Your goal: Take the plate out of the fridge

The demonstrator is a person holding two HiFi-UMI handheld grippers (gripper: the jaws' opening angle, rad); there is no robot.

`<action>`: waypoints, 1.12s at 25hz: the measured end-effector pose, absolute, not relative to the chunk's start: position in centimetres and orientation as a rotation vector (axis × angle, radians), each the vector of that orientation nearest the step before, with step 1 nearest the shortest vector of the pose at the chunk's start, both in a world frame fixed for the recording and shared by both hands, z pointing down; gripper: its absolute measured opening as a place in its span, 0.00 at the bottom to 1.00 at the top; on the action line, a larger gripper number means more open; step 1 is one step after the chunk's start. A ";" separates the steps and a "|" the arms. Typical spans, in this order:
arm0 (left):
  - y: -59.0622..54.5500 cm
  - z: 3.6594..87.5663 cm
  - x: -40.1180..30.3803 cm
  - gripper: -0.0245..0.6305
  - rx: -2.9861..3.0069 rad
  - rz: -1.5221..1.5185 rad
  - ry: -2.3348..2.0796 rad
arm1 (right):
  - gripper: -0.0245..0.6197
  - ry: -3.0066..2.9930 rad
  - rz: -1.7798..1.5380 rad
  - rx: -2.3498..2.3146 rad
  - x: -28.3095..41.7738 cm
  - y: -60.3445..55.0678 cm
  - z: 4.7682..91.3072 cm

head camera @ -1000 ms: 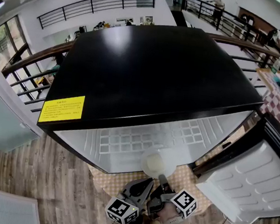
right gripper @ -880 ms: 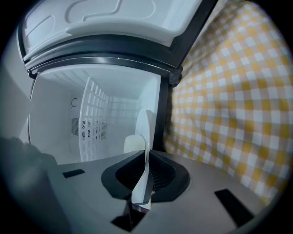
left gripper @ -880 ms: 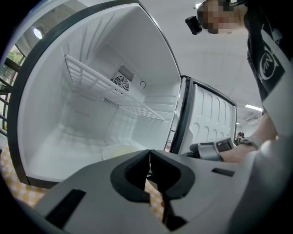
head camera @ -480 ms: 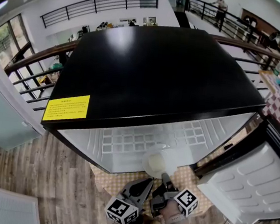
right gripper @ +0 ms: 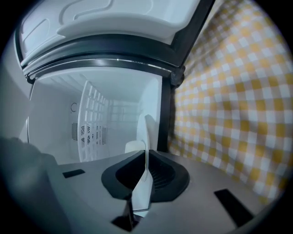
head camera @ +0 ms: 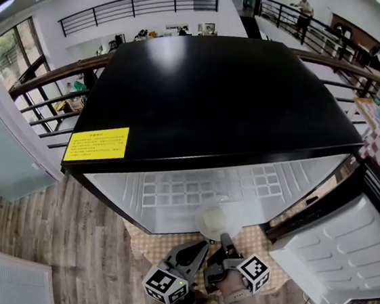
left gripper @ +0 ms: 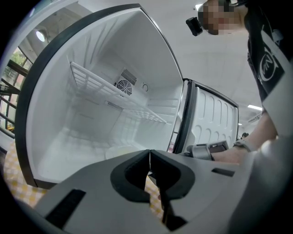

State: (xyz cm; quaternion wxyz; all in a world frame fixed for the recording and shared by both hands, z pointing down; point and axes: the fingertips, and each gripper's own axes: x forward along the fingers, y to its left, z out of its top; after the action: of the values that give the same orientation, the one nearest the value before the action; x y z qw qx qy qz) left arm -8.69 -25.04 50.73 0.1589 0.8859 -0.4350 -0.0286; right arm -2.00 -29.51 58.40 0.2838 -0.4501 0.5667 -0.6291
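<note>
While the fridge stood with its door swung wide to the right, the head view showed the pale plate lying on the floor of the compartment, right at its front edge. The right hand-held gripper reached the plate's near rim, and the left hand-held gripper hung just beside it over the checked cloth. In the left gripper view, that hand-held gripper's jaws met tip to tip with nothing between them. Past them the plate lay low in the white interior, under the wire shelf. In the right gripper view, the jaws were clamped on the plate's rim, and the plate ran edge-on away from them toward the compartment. The step in hand appeared to be the grasp just made, with the withdrawal not yet begun. The next move would probably call for lifting the rim a little and drawing the plate straight back over the sill. It would need to be kept level, because a one-sided pinch on a thin rim could let it tip. Against the head view a second before, the plate and both grippers sat in nearly the same places, and only the camera's framing had drifted slightly.
</note>
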 end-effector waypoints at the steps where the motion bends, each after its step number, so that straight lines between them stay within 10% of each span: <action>1: -25.0 50.7 -8.7 0.05 2.532 -0.082 -1.245 | 0.11 1.514 -1.691 -1.193 -2.3 -29.6 58.3; 28: -24.9 51.0 -9.8 0.05 2.513 -0.082 -1.266 | 0.12 1.570 -1.711 -1.184 -3.4 -30.1 58.6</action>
State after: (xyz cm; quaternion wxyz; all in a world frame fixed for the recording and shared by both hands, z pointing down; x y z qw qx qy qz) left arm -9.80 -24.93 51.01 0.1625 0.8808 -0.4438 -0.0288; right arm -3.45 -30.09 58.64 0.2644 -0.4380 0.5811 -0.6329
